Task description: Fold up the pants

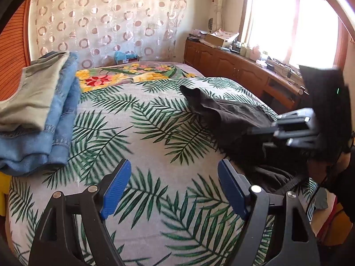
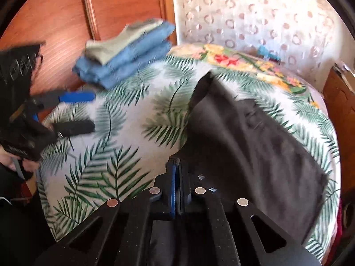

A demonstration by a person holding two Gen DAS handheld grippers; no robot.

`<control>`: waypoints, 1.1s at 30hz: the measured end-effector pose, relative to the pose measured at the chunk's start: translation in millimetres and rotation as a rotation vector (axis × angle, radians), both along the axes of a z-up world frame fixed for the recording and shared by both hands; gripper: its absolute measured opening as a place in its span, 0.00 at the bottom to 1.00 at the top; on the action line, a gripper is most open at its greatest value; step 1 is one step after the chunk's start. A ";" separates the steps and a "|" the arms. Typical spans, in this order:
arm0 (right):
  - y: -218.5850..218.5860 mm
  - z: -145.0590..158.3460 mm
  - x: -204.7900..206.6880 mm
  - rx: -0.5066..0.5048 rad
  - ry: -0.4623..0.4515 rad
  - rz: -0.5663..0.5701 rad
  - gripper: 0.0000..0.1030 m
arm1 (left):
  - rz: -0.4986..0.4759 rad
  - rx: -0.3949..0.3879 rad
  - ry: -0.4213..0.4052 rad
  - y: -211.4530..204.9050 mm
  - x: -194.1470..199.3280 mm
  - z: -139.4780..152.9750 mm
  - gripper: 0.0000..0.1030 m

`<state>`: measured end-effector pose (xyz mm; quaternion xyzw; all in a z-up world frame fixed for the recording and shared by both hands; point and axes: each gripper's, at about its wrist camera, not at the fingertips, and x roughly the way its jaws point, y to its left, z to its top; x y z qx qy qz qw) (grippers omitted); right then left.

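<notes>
Two grippers: left gripper (image 1: 174, 190) fingers apart over bedspread (image 1: 144, 133); right gripper (image 2: 177, 166) fingers together beside dark pants (image 2: 255, 144).

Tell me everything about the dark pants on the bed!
The dark pants are charcoal grey, of soft, matte cloth. They lie rumpled and unfolded on the leaf-print bedspread, towards its right side in the left wrist view, one end poking up in a little peak. The right gripper is shut at their near edge, seemingly pinching the cloth. The left gripper is open over the bedspread, beside the pants and not touching them.
</notes>
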<state>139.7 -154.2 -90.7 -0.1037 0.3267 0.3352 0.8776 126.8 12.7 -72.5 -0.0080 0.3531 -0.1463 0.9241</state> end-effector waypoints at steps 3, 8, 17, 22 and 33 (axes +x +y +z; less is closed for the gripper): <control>-14.1 9.3 3.0 0.037 -0.035 -0.039 0.02 | -0.026 0.007 0.007 -10.2 12.1 -0.1 0.79; -45.8 15.3 15.0 0.063 -0.062 -0.114 0.02 | -0.076 0.027 0.015 -35.3 35.4 0.2 0.79; -106.1 15.6 31.6 0.078 -0.100 -0.234 0.02 | -0.136 0.052 0.043 -75.9 70.9 -2.1 0.79; -123.7 14.4 43.3 0.050 -0.110 -0.292 0.02 | -0.152 0.068 0.052 -88.8 85.1 -3.6 0.79; -133.5 8.8 68.8 0.021 -0.078 -0.369 0.02 | -0.160 0.084 0.090 -97.9 102.6 -12.8 0.79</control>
